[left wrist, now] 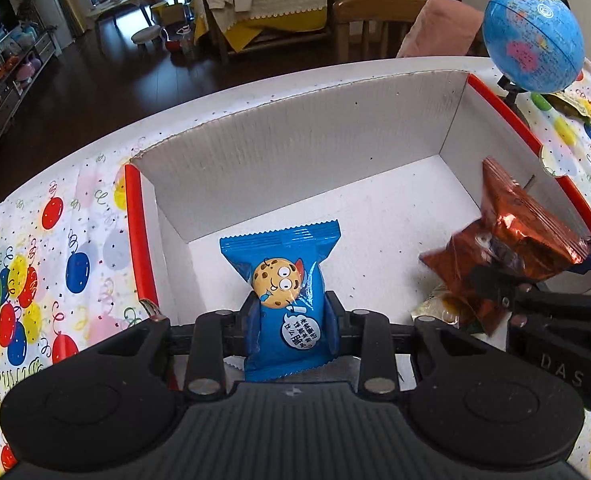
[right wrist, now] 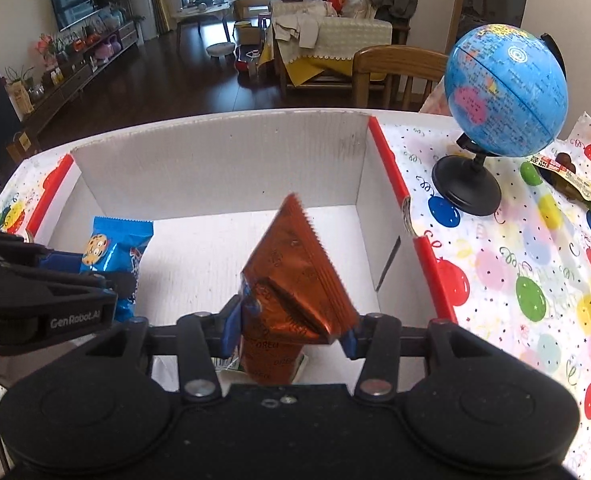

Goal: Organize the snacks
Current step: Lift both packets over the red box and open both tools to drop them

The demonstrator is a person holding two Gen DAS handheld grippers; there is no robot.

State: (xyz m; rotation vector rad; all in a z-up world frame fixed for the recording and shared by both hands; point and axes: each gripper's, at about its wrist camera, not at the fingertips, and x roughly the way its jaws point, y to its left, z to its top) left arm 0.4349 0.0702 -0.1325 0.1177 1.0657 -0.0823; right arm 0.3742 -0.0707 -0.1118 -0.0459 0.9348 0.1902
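Observation:
A white cardboard box (left wrist: pixel 295 152) with red rim strips stands on the table, also in the right wrist view (right wrist: pixel 215 168). My left gripper (left wrist: pixel 291 320) is shut on a blue cookie packet (left wrist: pixel 283 280) and holds it over the box's near left part; the packet also shows in the right wrist view (right wrist: pixel 111 252). My right gripper (right wrist: pixel 291 332) is shut on a crumpled orange-brown foil packet (right wrist: pixel 291 280), held over the box's near right part, seen too in the left wrist view (left wrist: pixel 511 240). A pale wrapper (left wrist: pixel 435 308) lies in the box under the foil packet.
A blue globe (right wrist: pixel 503 92) on a black stand (right wrist: pixel 467 188) sits on the balloon-print tablecloth (right wrist: pixel 515 280) right of the box. A dark snack wrapper (right wrist: pixel 567 180) lies beyond the globe. A wooden chair (right wrist: pixel 391 72) stands behind the table.

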